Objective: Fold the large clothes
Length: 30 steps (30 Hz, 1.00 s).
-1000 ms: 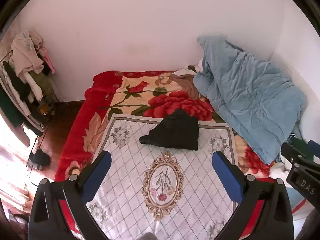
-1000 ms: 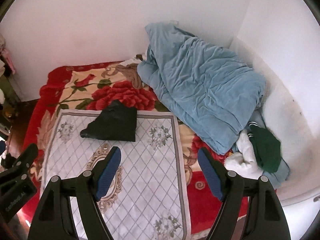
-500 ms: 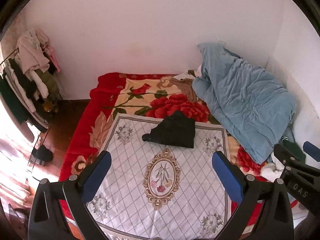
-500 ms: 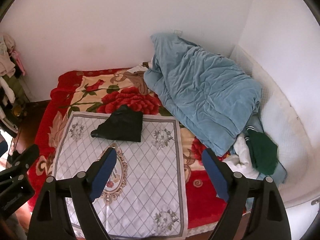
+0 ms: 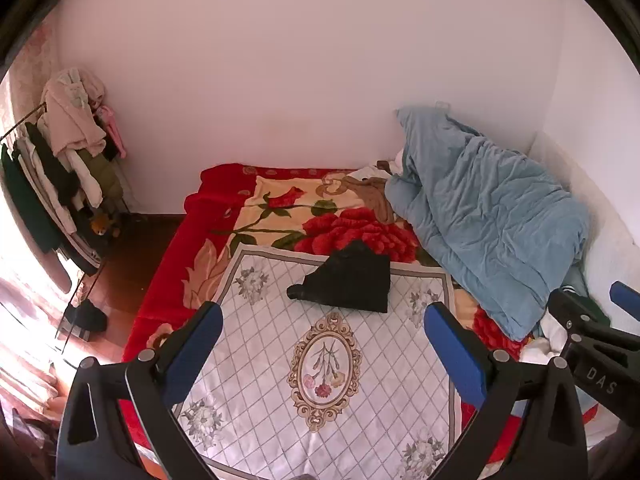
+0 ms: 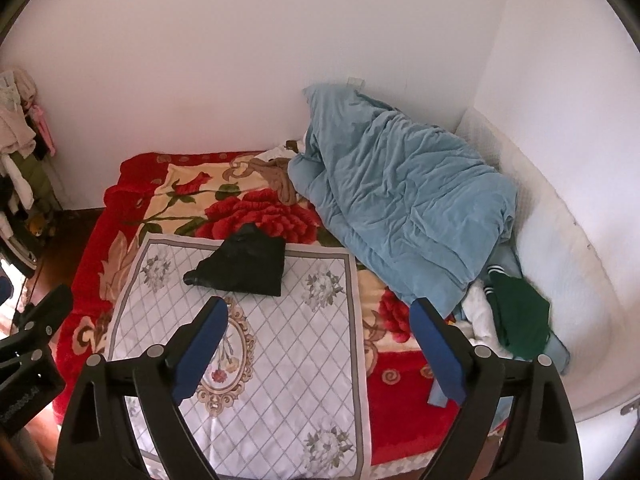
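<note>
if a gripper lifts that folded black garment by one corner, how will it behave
The black garment looks like soft cloth folded into layers, so it would probably droop and unfold. It seems light for its size, lying flat on the white quilted cloth. A push would likely bunch it rather than slide it whole.

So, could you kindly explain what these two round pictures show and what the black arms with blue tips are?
There is no robot here: a person holds a two-finger tool in each hand, each with a fisheye camera looking along its fingers. One picture comes from the left tool, the other from the right tool. Both stand open and hold nothing; the right one's jaws have just been opening. Below lies a bed with a white quilted cloth, a folded black garment on it, and a crumpled blue duvet by the wall.
</note>
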Each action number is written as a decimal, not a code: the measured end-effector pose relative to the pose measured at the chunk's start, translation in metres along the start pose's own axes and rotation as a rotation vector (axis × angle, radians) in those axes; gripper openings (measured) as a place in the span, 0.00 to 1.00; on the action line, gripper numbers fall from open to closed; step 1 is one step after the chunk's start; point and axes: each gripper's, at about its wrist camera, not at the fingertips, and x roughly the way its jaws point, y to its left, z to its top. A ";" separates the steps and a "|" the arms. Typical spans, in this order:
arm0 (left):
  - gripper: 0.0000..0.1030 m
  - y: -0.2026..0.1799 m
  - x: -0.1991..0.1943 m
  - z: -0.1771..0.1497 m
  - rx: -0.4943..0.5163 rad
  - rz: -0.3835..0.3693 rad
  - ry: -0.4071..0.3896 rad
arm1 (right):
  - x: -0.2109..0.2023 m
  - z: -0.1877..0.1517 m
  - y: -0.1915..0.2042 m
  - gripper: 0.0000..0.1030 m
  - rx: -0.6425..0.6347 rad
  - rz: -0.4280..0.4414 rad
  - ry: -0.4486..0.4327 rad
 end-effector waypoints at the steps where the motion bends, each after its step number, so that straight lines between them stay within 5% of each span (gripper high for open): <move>1: 1.00 0.000 -0.001 0.000 -0.002 0.001 -0.001 | -0.001 0.000 0.000 0.91 0.000 0.000 -0.001; 30: 1.00 -0.004 -0.002 0.001 -0.026 0.029 -0.017 | -0.011 -0.001 0.002 0.92 -0.007 0.038 -0.010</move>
